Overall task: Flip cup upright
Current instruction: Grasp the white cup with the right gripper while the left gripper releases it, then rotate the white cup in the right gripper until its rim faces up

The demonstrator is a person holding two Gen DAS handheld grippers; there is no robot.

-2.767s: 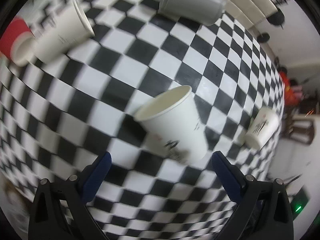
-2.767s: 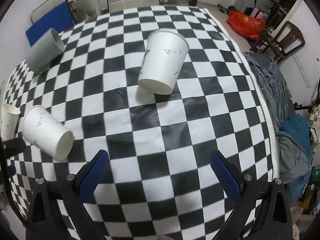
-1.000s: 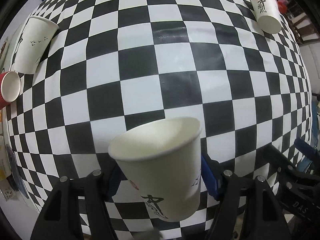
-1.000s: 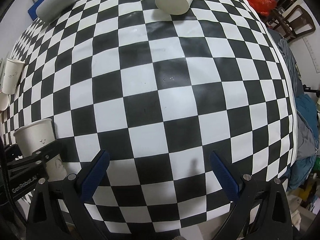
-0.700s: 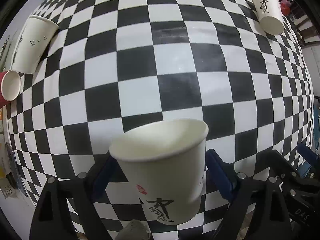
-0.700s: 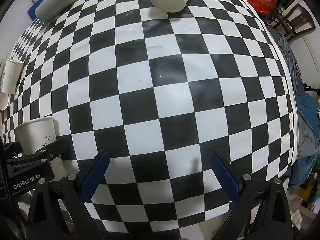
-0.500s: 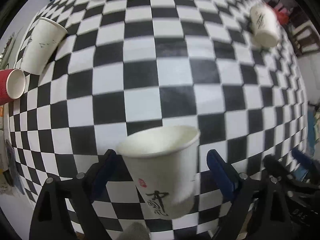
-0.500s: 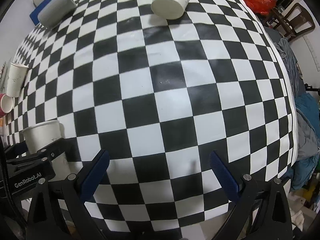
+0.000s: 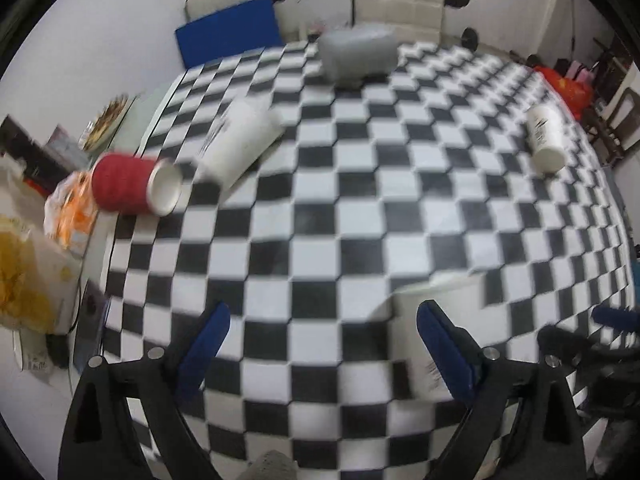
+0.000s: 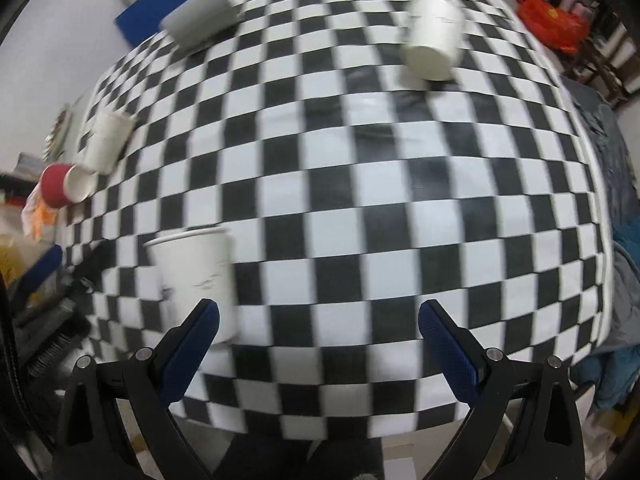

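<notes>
The left tool (image 9: 322, 338) is backing away with its jaws spread wide and nothing between them, where half a second ago they were flanking the white cup (image 10: 196, 268). That cup is now standing on its base, mouth up, near the front edge of the checkered table (image 10: 360, 200), toward its left corner; in the left wrist view it is sitting just beyond the right finger (image 9: 442, 344), apart from the pads. So the flip looks done for this one. The right tool (image 10: 318, 340) is hanging wide and holding nothing over the front edge. Four others are lying on their sides: a red cup (image 9: 134, 188) at the left edge, a second white cup (image 9: 240, 142) beside it, a grey cup (image 9: 358, 56) at the far edge, and a third white cup (image 9: 546, 142) toward the right edge. Both views are blurring with motion.
</notes>
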